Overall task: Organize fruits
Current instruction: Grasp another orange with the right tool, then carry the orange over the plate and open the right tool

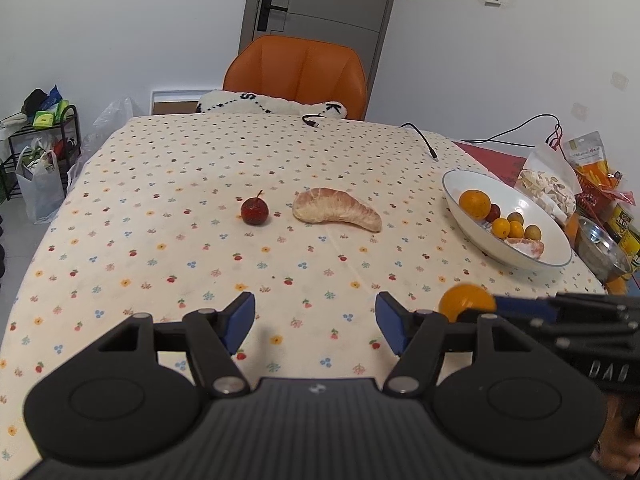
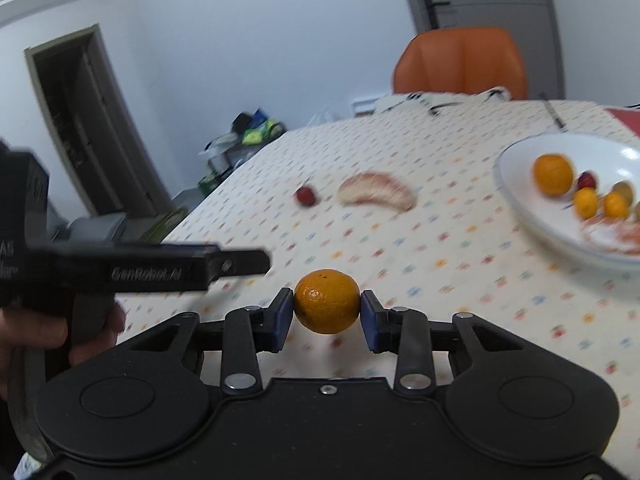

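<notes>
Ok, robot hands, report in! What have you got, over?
Right gripper shut on orange. Left gripper open, nothing in it. Red fruit and pomelo wedge on cloth, outside bowl. Nothing in the way.

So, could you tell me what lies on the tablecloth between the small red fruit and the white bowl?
A pomelo segment lies between the red fruit and bowl, clearest in the left wrist view.

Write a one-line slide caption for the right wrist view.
Right gripper clamps a mandarin above the floral tablecloth, fruit bowl nearby.

Round orange mandarin (image 2: 327, 301) between blue jaws, above flowered tablecloth (image 2: 420, 248).
</notes>
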### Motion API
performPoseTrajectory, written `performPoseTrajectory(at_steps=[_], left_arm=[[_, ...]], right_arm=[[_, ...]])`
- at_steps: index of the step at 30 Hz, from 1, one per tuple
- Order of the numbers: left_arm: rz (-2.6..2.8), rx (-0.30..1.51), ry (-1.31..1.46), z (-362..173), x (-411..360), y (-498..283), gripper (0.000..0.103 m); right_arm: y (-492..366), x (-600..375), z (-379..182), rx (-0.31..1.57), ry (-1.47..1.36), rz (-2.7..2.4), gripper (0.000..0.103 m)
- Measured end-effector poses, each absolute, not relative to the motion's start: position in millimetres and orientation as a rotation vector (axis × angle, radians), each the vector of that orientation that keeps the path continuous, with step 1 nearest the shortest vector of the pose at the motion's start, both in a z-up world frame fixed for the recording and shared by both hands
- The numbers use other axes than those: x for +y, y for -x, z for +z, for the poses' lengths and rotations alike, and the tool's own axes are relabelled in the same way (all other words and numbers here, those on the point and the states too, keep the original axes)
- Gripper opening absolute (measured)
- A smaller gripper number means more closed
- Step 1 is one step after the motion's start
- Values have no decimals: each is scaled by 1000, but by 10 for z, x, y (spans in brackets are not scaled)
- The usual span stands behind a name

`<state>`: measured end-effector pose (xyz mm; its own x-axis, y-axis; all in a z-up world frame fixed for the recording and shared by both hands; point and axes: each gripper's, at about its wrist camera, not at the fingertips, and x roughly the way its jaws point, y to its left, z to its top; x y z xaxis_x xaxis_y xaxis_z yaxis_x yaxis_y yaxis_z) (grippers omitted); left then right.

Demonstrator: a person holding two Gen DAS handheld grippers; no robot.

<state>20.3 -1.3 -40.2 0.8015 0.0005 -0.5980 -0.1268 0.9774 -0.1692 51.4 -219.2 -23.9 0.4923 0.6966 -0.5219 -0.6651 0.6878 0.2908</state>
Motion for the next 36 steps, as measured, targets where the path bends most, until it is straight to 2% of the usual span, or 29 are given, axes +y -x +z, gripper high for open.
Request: performPoseTrajectory(at_steps=[9,13,29,33,36], left_arm=[[58,632,201,-368,-50,-328,65],[65,614,200,-351,-45,-351,77],[84,614,197,-352,22,-461,79],[90,618,198,-368,40,-474,79],[95,618,195,-369,57,-488,79]], right_arm=[[-780,-2508,-90,598,-109,692,34],[-896,-2609,-59,578,-127,631,34],[-1184,-2797,-98,555,-135,469,35],[-1216,-2799,-118,552,-145,456,40],[-1212,-2785,-98,537,-148,468,51]])
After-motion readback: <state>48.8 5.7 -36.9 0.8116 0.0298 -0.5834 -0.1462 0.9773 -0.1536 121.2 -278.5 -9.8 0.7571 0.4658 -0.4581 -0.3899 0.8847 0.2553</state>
